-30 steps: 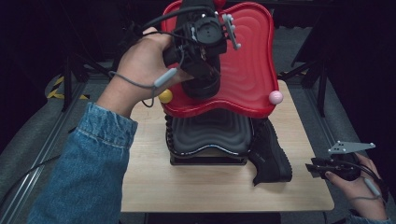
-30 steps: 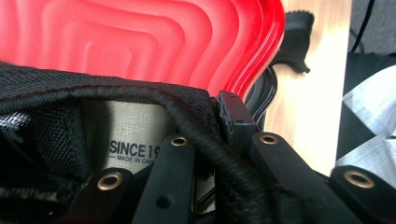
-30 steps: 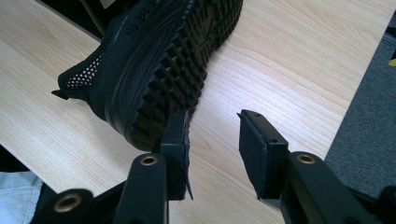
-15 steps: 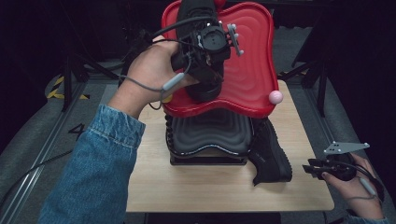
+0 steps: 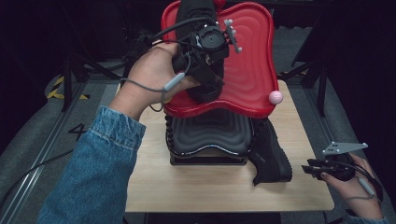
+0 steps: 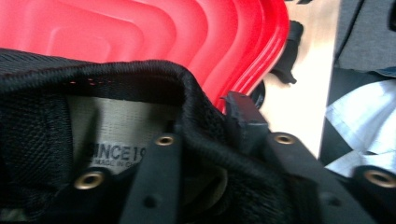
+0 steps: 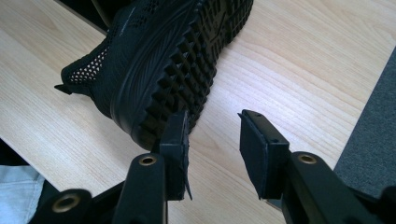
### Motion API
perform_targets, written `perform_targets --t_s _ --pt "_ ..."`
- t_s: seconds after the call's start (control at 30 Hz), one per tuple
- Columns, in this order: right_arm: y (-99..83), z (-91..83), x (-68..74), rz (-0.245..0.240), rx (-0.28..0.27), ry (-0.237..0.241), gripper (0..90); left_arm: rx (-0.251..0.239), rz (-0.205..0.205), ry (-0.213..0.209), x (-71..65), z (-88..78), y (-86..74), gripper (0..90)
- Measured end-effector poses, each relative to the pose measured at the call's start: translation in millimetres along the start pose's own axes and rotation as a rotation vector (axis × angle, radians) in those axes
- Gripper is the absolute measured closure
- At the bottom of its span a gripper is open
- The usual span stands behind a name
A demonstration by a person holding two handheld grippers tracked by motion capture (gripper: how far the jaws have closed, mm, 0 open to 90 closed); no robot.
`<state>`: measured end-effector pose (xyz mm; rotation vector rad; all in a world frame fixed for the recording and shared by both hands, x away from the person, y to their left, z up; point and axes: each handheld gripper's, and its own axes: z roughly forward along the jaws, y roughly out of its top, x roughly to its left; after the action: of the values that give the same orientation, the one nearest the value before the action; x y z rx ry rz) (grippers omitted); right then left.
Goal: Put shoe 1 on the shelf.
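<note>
Shoe on red tray: left tool just loosened, straddling collar; right tool released

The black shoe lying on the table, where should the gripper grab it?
Grip the black shoe at its heel end, probably from the right gripper side: it lies on its side with the tread facing that gripper and the heel nearest, narrow enough for the open jaws.
</note>
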<state>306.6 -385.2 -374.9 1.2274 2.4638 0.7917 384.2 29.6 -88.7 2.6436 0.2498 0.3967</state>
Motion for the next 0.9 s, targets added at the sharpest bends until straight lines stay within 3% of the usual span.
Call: perform_targets --t_s 0.07,0.13,0.33,0.43,0.47,0.5,0.53,0.57,0.7,0.9 --pt "-0.3 0.3 -0.3 -0.003 0.0 -0.004 62.0 0.014 -0.028 -0.006 -0.1 -1.3 -0.9 61.4" --pt "-0.4 0.8 -0.4 -0.003 0.0 -0.005 61.8 0.018 -0.032 -0.009 -0.1 -2.4 -1.5 59.5" --pt "0.1 1.8 0.3 0.003 0.002 -0.001 61.4 -0.037 -0.09 -0.052 3.2 -8.6 -3.3 50.5" --pt "-0.1 1.8 0.0 0.0 0.001 -0.002 61.4 -0.04 -0.077 -0.062 4.6 -11.4 -3.7 49.2" --pt "-0.4 2.2 0.0 0.005 -0.005 -0.005 61.3 -0.051 -0.096 -0.063 3.1 -12.0 -4.5 49.2" --pt "-0.5 2.3 -0.5 0.001 -0.008 -0.006 61.3 -0.051 -0.082 -0.061 4.2 -13.7 -4.8 49.2" --pt "-0.5 2.0 -0.2 0.005 -0.007 -0.006 61.2 -0.056 -0.095 -0.062 3.4 -15.3 -5.3 48.5" --pt "-0.3 1.5 -0.6 0.0 -0.001 -0.003 61.2 -0.065 -0.081 -0.068 4.6 -17.7 -5.5 47.5" --pt "-0.3 1.8 -0.3 -0.001 0.002 -0.002 61.0 -0.101 -0.088 -0.104 3.6 -24.6 -6.6 46.1" --pt "-0.1 2.2 0.1 -0.001 0.002 0.0 60.8 -0.157 -0.071 -0.125 3.4 -35.8 -11.7 44.4"
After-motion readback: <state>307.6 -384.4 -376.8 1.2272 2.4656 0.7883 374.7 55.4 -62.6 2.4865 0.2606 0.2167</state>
